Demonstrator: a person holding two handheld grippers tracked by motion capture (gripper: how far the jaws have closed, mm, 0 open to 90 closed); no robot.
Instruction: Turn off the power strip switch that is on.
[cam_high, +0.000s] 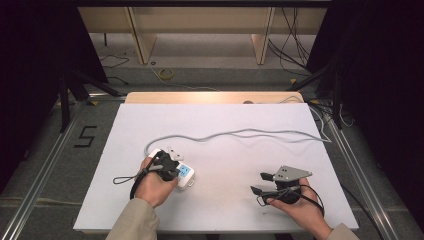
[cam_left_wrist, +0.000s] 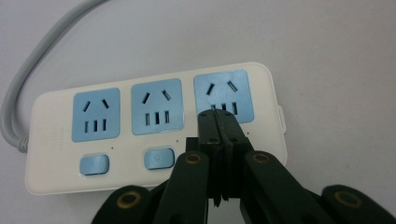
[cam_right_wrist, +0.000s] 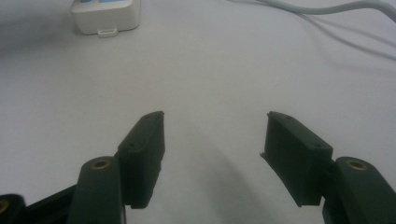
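High view puts a white bench (cam_high: 220, 200) in the middle, with a power strip (cam_high: 186, 176) lying left of centre, nearer the near edge than the far one. Its grey cord (cam_high: 240, 134) leaves the strip's far-left end, loops, and snakes across the middle of the bench to the right edge. The left hand (cam_high: 156, 186) holds the left gripper (cam_high: 167, 167) right over the strip, covering most of it. Left gripper view shows the strip (cam_left_wrist: 154, 126) close up: a white body with three blue sockets in a row, and two blue buttons below the first two sockets. The left gripper (cam_left_wrist: 218, 122) has its jaws clenched together with nothing between them, their tips over the lower edge of the third socket, near the spot where a third button would sit in the row; whether the tips touch the strip I cannot tell. The cord (cam_left_wrist: 18, 107) curves off the strip's left end. The right hand (cam_high: 295, 202) holds the right gripper (cam_high: 263, 182) near the bench's near-right part, well apart from the strip, pointing left. Right gripper view shows that gripper (cam_right_wrist: 212, 135) with jaws released and spread wide above bare bench (cam_right_wrist: 210, 70), the strip's end (cam_right_wrist: 106, 18) at top left and the cord (cam_right_wrist: 327, 9) at top right.
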